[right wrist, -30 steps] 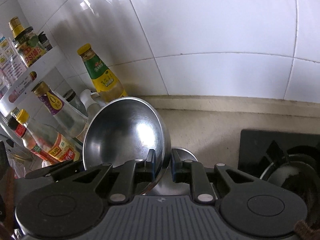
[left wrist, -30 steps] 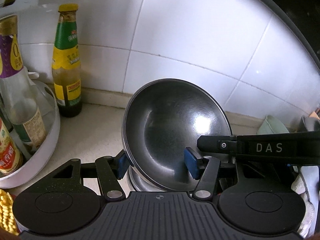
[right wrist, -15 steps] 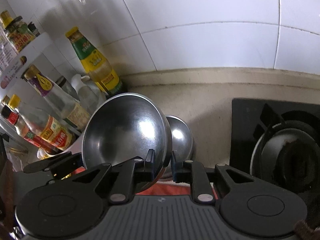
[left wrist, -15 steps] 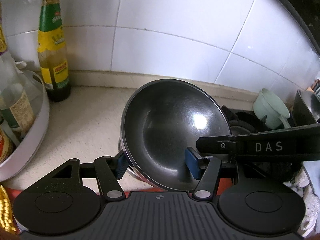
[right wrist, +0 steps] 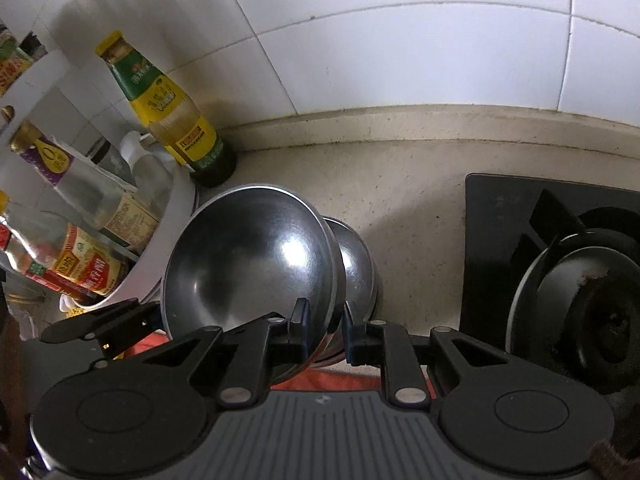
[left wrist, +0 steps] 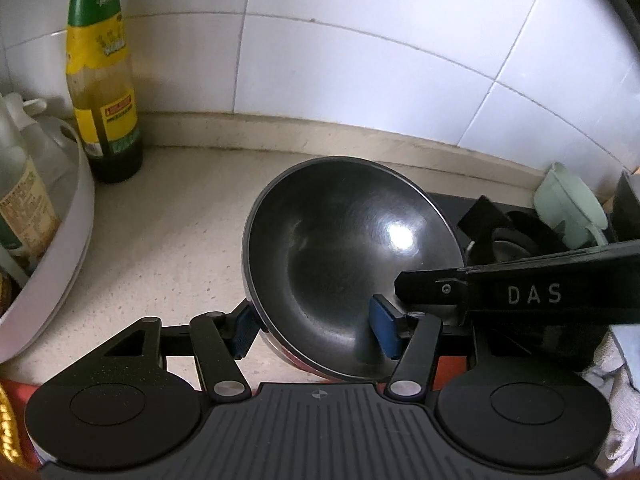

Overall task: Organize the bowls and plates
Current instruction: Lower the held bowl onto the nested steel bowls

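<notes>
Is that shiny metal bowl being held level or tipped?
Tipped. The steel bowl stands nearly on edge, its empty inside facing the camera, with the right gripper pinching its rim.
</notes>
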The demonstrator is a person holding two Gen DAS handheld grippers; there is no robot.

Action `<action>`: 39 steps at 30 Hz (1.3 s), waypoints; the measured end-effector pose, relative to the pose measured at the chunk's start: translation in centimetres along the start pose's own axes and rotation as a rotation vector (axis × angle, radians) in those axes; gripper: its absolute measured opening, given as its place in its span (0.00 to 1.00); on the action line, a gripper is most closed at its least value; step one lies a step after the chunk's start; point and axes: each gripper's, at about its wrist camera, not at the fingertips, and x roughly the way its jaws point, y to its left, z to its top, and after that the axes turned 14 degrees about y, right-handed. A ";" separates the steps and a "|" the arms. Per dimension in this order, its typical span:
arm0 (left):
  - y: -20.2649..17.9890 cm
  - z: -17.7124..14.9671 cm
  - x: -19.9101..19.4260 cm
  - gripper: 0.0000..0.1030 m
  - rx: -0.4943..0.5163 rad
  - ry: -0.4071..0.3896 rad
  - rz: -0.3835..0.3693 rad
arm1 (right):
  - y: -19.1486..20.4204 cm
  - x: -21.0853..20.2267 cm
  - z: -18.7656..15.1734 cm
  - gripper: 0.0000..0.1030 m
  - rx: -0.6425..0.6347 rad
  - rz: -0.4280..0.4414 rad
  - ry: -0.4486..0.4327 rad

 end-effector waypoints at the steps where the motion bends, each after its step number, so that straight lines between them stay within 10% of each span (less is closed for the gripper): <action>1: 0.0 0.0 0.2 0.63 -0.001 0.004 0.004 | 0.1 0.2 0.1 0.16 -0.007 -0.007 0.003; 39: 0.8 -1.0 -1.2 0.73 -0.007 -0.048 0.034 | -1.0 2.9 0.4 0.29 -0.002 -0.017 -0.026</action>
